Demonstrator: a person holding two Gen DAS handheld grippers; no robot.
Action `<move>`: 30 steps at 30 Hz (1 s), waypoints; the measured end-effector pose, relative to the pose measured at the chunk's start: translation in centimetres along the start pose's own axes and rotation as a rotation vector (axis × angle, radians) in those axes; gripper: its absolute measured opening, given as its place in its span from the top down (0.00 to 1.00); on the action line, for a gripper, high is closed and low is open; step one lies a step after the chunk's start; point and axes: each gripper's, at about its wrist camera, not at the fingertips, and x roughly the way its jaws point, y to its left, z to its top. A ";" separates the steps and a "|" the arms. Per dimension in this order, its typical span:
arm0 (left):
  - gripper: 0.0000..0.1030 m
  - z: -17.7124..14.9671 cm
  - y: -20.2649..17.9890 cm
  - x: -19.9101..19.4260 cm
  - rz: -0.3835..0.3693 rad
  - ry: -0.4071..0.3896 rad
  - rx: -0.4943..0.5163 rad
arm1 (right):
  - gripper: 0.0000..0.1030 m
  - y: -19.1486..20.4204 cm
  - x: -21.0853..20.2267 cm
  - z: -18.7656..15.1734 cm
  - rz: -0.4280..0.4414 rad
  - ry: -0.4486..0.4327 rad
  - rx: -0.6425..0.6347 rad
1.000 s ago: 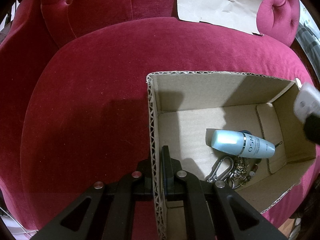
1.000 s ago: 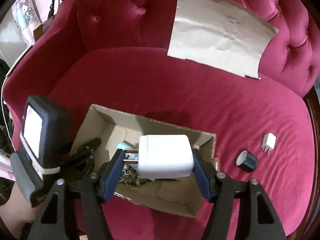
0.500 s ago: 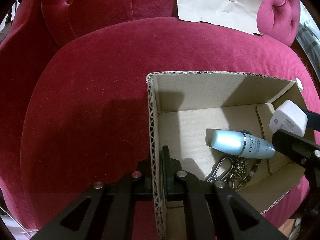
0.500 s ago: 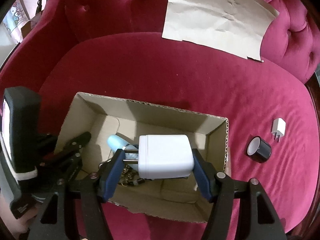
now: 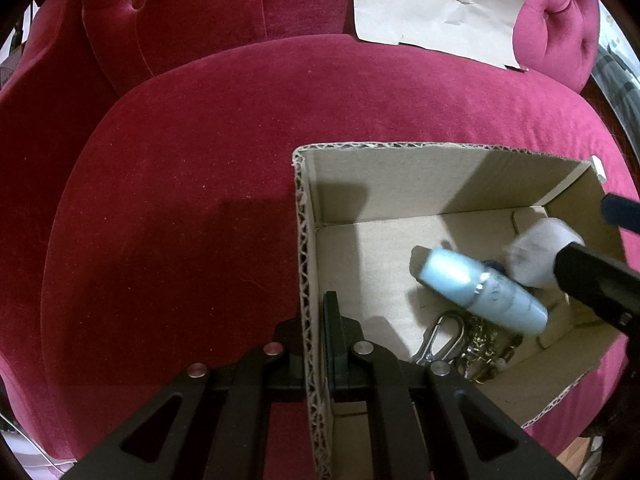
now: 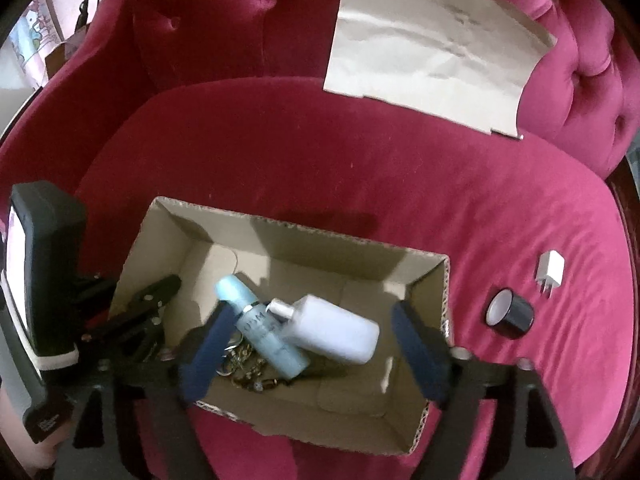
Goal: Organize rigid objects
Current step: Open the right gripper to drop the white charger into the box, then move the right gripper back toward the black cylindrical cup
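Observation:
An open cardboard box (image 6: pixel 304 236) sits on a red velvet sofa seat. My left gripper (image 5: pixel 316 328) is shut on the box's left wall (image 5: pixel 306 264). My right gripper (image 6: pixel 316 344) hovers over the box, its jaws opening, and nothing is pressed between them. The large white charger (image 6: pixel 332 330) lies blurred inside the box, partly on a light blue bottle (image 6: pixel 260 326), clear of both blue pads. A bunch of keys with a carabiner (image 5: pixel 444 340) lies under the bottle. In the left wrist view the charger (image 5: pixel 532 256) appears blurred beside my right gripper's fingers (image 5: pixel 592 284).
A roll of black tape (image 6: pixel 510 314) and a small white charger (image 6: pixel 550 274) lie on the seat right of the box. A sheet of brown paper (image 6: pixel 432 44) leans on the tufted backrest. A person's hand and the left gripper's handle (image 6: pixel 44 280) are at the left.
My right gripper has let go of the large white charger, which dropped into the box onto the blue bottle. The bottle shifted slightly. My left gripper kept its hold on the box wall.

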 end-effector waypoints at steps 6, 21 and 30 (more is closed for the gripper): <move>0.95 0.0 -0.1 0.0 0.002 0.000 0.001 | 0.01 -0.2 -0.1 0.3 -0.011 -0.004 0.004; 0.95 0.0 -0.2 -0.1 0.005 0.000 0.004 | 0.00 -0.8 -1.0 0.6 -0.008 -0.018 0.014; 0.95 0.0 -0.2 -0.1 0.006 0.000 0.004 | 0.00 -2.0 -2.3 0.9 -0.017 -0.036 0.015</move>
